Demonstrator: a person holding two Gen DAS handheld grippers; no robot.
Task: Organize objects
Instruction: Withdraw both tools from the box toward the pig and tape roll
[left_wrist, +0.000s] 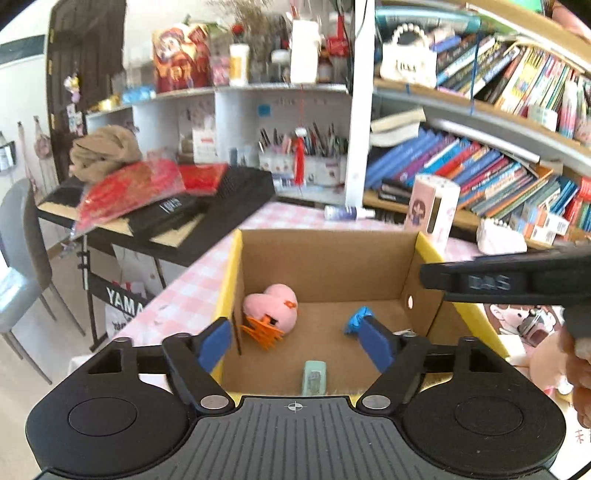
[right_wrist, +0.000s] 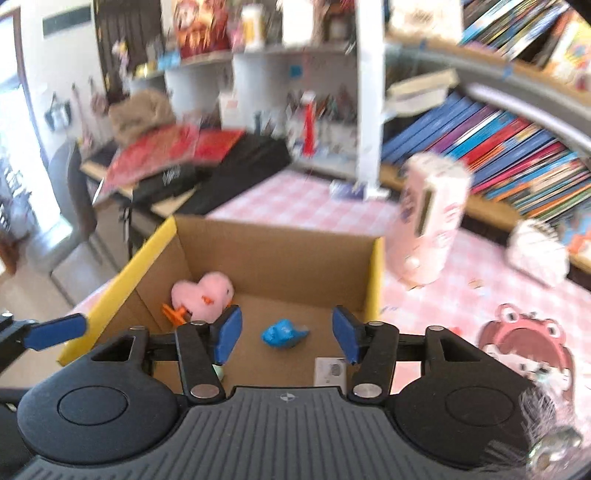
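Both grippers, left gripper (left_wrist: 299, 341) and right gripper (right_wrist: 286, 334), are hovering with fingers apart and empty above the open brown cardboard box (left_wrist: 325, 254); before reaching onward, I'd be lifting clear of its walls.

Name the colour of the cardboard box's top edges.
Yellow, along the cardboard box side rims; clearest in the right wrist view.

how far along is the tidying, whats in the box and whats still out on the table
Done: the cardboard box already holds a pink heart plush, an orange clip, a blue toy, a mint green item and a small white card. In hand: nothing; left gripper and right gripper are both open and empty. Left: the pink container and a cartoon frog-hat figure on the table.
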